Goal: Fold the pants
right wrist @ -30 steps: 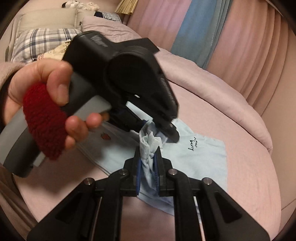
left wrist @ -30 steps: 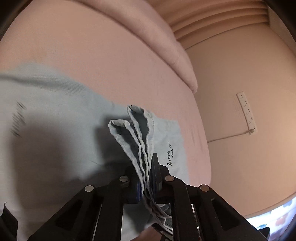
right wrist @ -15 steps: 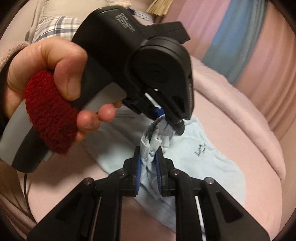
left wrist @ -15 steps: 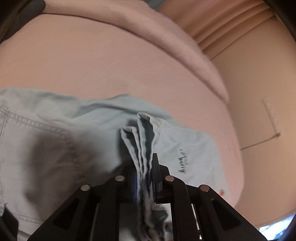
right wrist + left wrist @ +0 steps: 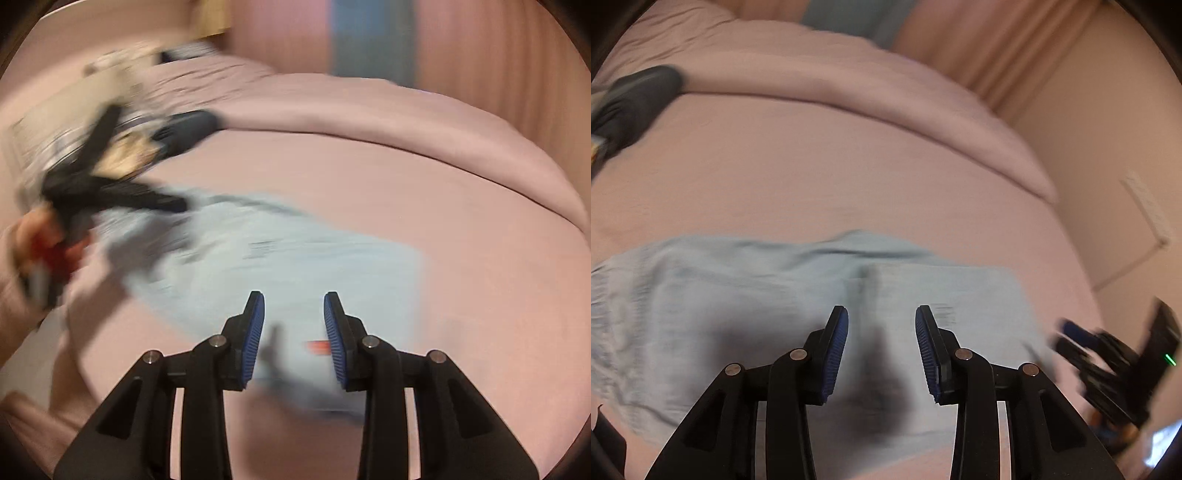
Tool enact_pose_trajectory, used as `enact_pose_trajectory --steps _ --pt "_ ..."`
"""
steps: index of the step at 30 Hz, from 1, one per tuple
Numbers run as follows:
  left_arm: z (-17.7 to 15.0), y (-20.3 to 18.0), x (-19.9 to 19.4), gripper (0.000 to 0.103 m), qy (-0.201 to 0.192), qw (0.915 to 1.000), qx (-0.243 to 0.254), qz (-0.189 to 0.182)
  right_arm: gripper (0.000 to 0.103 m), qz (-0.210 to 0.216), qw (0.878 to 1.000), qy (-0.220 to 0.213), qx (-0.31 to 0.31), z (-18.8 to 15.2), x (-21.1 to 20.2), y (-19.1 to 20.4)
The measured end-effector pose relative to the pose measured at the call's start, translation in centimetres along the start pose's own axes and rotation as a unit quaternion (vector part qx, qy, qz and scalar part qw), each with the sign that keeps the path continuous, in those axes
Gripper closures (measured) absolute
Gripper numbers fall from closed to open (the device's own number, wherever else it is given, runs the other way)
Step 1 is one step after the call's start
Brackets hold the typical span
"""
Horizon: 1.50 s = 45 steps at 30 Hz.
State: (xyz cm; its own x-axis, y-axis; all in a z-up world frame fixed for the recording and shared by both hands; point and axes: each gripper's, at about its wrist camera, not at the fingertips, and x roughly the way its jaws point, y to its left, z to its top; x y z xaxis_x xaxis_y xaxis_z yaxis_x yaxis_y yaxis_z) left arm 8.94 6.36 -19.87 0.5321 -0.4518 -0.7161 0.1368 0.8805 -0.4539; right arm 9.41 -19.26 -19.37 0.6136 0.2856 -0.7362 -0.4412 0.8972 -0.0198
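Light blue pants [image 5: 757,295] lie flat and folded on the pink bed; they also show in the right wrist view [image 5: 288,273]. My left gripper [image 5: 881,325] is open and empty, just above the pants. My right gripper [image 5: 294,314] is open and empty over the near edge of the pants. In the left wrist view the right gripper [image 5: 1108,365] shows blurred at the right. In the right wrist view the left gripper [image 5: 110,192] shows blurred at the left, held by a hand. Both views are motion-blurred.
The pink bed sheet [image 5: 812,166] spreads around the pants. A rolled pink duvet [image 5: 406,110] lies along the far side. A dark item [image 5: 635,99] lies at the far left. Pillows [image 5: 122,74] are at the head. Curtains [image 5: 480,44] hang behind.
Both grippers have opened and let go of the bunched pants fabric. The fabric now lies flat on the bed. Both grippers have moved apart and back.
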Motion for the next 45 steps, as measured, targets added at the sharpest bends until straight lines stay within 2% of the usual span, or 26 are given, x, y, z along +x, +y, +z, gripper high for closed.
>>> enact_pose_trajectory --steps 2,4,6,10,11,14,15,19,20,22,24,26,28,29,30,31,32,33,35,37,38,42,45 --pt "0.0 -1.9 0.9 0.067 0.004 0.9993 0.010 -0.036 0.070 -0.016 1.000 0.012 0.020 0.7 0.7 -1.8" --pt "-0.4 -3.4 2.8 0.067 0.022 0.9988 0.018 -0.040 0.070 -0.004 0.999 0.010 0.032 0.9 0.9 -2.0" --pt "-1.1 -3.8 4.1 0.067 0.038 0.9985 0.032 -0.023 0.072 -0.003 0.999 0.013 0.038 1.4 2.4 -2.5" --pt "-4.2 -1.3 5.8 0.067 0.092 0.9936 0.041 0.050 0.073 0.009 0.997 0.053 0.055 2.2 7.4 -2.8" --pt "-4.8 -0.4 5.7 0.068 0.093 0.9943 0.032 0.042 0.076 0.007 0.997 0.062 0.055 0.7 7.5 -3.0" --pt "-6.2 1.6 3.6 0.068 0.079 0.9968 0.011 0.003 0.078 0.003 0.991 0.120 0.055 -0.4 11.4 -3.4" --pt "-6.4 1.8 3.3 0.068 0.078 0.9969 0.012 -0.001 0.078 0.004 0.992 0.110 0.053 -0.3 11.4 -3.1" --pt "-7.0 2.3 2.8 0.068 0.080 0.9967 0.014 -0.005 0.080 0.000 0.991 0.114 0.065 0.1 10.1 -3.1" --pt "-6.9 2.4 2.9 0.068 0.081 0.9966 0.010 -0.005 0.075 0.003 0.992 0.104 0.074 0.2 9.0 -3.2" --pt "-6.2 1.8 3.8 0.068 0.083 0.9965 -0.001 -0.008 0.075 0.032 0.996 0.060 0.065 0.5 5.4 -2.3" --pt "-6.0 2.0 3.8 0.068 0.085 0.9963 -0.008 -0.012 0.076 0.052 0.997 0.040 0.037 -0.1 3.2 -0.7" --pt "-5.2 2.5 3.9 0.068 0.084 0.9960 -0.019 -0.020 0.079 0.062 0.997 0.053 0.009 -1.2 1.9 0.7" --pt "-4.9 2.5 3.6 0.068 0.082 0.9960 -0.023 -0.027 0.081 0.082 0.992 0.099 -0.002 -3.8 1.2 1.8" --pt "-5.0 2.6 3.6 0.068 0.082 0.9958 -0.025 -0.032 0.086 0.080 0.989 0.120 -0.014 -5.2 1.3 2.1" --pt "-5.0 2.8 3.5 0.068 0.082 0.9957 -0.028 -0.035 0.087 0.054 0.987 0.146 -0.040 -7.1 1.8 2.4" --pt "-5.2 2.8 3.5 0.068 0.082 0.9956 -0.026 -0.036 0.087 0.036 0.986 0.151 -0.058 -8.6 2.2 2.4" --pt "-5.1 2.9 3.5 0.068 0.084 0.9955 -0.027 -0.036 0.087 0.042 0.991 0.118 -0.050 -9.4 1.6 2.1" --pt "-5.4 2.6 3.3 0.068 0.085 0.9953 -0.028 -0.036 0.087 0.052 0.992 0.112 -0.021 -9.6 1.4 1.5" --pt "-5.2 2.7 3.0 0.068 0.089 0.9947 -0.036 -0.036 0.087 0.063 0.991 0.118 0.009 -9.2 1.1 0.8" --pt "-5.1 2.8 2.0 0.068 0.080 0.9957 -0.034 -0.031 0.087 0.067 0.990 0.124 0.004 -8.7 0.7 0.8" --pt "-5.0 2.8 1.6 0.068 0.075 0.9965 -0.030 -0.024 0.083 0.073 0.990 0.123 0.003 -8.5 0.3 0.8" --pt "-3.2 2.7 1.8 0.068 0.056 0.9976 -0.035 -0.019 0.082 0.088 0.992 0.082 0.029 -6.6 -1.2 -0.4" --pt "-1.2 1.9 2.5 0.068 0.036 0.9987 -0.025 -0.026 0.080 0.063 0.995 0.056 0.052 -4.4 -0.2 -1.5"
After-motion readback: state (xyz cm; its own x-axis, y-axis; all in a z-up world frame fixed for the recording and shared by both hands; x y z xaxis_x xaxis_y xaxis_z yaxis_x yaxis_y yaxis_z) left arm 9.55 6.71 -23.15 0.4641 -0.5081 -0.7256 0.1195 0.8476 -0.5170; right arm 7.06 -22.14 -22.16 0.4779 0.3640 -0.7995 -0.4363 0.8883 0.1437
